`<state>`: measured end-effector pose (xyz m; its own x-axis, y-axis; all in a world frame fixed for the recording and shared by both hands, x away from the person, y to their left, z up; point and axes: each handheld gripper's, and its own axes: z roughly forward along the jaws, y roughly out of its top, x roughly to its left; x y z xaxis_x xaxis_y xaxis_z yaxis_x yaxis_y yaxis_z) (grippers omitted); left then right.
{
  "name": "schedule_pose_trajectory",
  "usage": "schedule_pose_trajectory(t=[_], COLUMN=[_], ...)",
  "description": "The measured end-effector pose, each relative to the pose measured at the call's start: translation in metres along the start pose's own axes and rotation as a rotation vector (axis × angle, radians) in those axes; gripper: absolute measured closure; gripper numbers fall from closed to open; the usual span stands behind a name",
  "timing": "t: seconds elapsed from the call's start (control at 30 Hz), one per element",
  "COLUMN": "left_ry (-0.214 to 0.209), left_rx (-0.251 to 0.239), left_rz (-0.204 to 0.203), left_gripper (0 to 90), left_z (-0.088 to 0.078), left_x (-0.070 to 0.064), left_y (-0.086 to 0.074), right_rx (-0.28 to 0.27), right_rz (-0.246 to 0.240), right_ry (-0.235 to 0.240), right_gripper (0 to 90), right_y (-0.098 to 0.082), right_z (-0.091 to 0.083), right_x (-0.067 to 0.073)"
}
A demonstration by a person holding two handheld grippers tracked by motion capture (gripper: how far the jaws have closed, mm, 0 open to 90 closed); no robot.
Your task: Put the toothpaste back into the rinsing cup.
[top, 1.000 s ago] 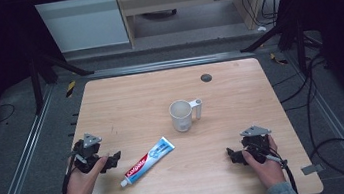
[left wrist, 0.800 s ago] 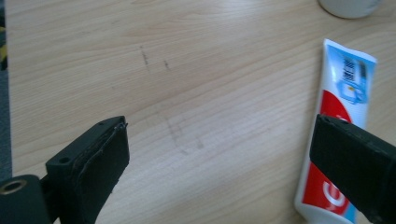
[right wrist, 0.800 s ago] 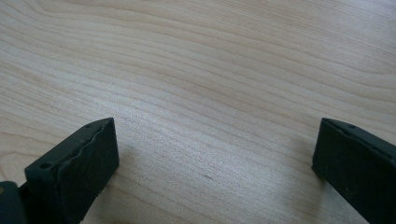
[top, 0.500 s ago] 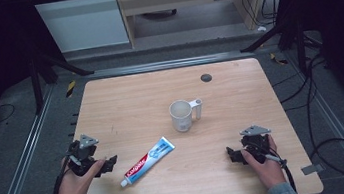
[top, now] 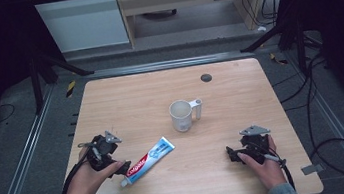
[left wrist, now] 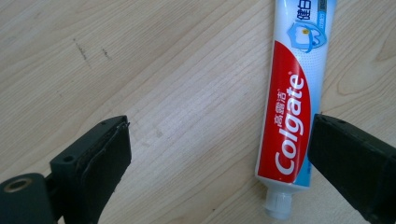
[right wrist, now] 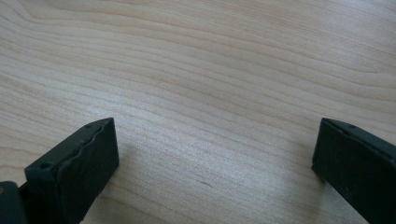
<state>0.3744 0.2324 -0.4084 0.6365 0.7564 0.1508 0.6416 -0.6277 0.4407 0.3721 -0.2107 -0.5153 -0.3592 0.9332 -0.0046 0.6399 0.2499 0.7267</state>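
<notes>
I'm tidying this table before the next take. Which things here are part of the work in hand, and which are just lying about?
In the job:
- toothpaste tube, lying flat, cap end between the open jaws
- left gripper, at the tube's cap end

Lying about:
- white mug, upright mid-table
- small dark disc near the far edge
- right gripper, open over bare wood

I hold my left gripper (top: 118, 167) low with jaws wide apart; my right gripper (top: 233, 153) is low too, jaws equally spread.
</notes>
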Motion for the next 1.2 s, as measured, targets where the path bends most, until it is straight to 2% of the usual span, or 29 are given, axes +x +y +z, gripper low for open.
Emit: schedule_pose_trajectory(t=[0.13,0.17,0.23,0.3,0.43,0.57,0.6,0.7,0.9,1.0,1.1,1.17,1.2], left_ry=[-0.016,-0.018,-0.016,-0.017,-0.049,-0.071,-0.089,-0.099,-0.107,-0.12,-0.138,-0.146,-0.158], left_rx=[-0.001,0.001,0.012,0.01,0.02,0.03,0.03,0.03,0.047,0.059,0.09,0.094,0.1], left_rz=[0.015,0.023,0.052,0.049,0.071,0.075,0.074,0.079,0.101,0.098,0.111,0.112,0.107], left_gripper=[5.9,5.9,5.7,6.0,6.6,7.3,7.3,8.7,8.5,10.0,10.6,10.9,11.0], left_z=[0.0,0.0,0.001,0.002,0.004,0.007,0.008,0.01,0.014,0.017,0.026,0.028,0.034], left_x=[-0.003,-0.005,-0.008,-0.009,-0.015,-0.017,-0.018,-0.019,-0.025,-0.026,-0.031,-0.032,-0.034], left_y=[0.01,0.013,0.02,0.023,0.034,0.04,0.044,0.049,0.061,0.065,0.07,0.071,0.073], right_rx=[0.005,0.0,0.0,0.0,0.0,0.003,0.002,-0.001,0.0,-0.001,0.0,0.0,0.005], right_rz=[0.014,-0.001,0.002,0.001,-0.001,0.008,0.007,-0.007,-0.001,0.0,-0.001,-0.001,0.014], right_ry=[0.005,-0.001,0.0,0.0,0.0,0.003,0.002,-0.003,0.001,0.001,0.001,0.001,0.006], right_gripper=[0.6,0.7,0.6,0.7,0.6,0.7,0.7,0.7,0.7,0.7,0.7,0.7,0.6], right_y=[0.0,0.0,0.0,0.0,0.0,0.0,0.0,0.0,0.0,0.0,0.0,0.0,0.0], right_z=[-0.001,0.0,0.0,0.0,0.0,0.0,0.0,0.0,0.0,0.0,0.0,0.0,-0.001], right_x=[0.001,0.0,0.0,0.0,0.0,0.0,0.0,0.0,0.0,0.0,0.0,0.0,0.001])
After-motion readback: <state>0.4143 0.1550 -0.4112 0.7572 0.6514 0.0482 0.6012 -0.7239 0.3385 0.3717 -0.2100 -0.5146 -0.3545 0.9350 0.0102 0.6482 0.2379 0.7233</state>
